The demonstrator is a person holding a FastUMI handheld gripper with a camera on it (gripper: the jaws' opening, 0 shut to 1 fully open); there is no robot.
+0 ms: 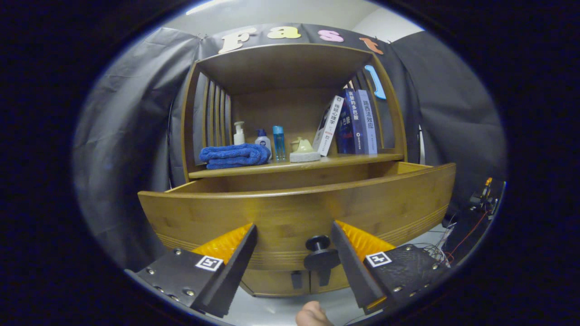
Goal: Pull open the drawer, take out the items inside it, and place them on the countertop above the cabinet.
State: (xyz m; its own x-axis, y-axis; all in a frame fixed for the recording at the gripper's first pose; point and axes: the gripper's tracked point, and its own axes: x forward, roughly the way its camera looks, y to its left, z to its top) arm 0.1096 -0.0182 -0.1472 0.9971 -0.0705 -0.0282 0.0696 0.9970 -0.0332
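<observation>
Bamboo cabinet [290, 68]: drawer [299, 213] stands pulled out below the desk [294, 164]; its inside is hidden. Knob [319, 253] lies between the open fingers [293, 246], untouched. Raise the fingers above the drawer front, then reach in.

Wooden drawer [299, 206] pulled open, knobbed.

gripper view, low, close, facing drawer [299, 213]

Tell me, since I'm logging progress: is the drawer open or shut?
Open. The drawer front stands well forward of the cabinet, its side walls showing behind. The gripper is open, fingers either side of the knob.
</observation>
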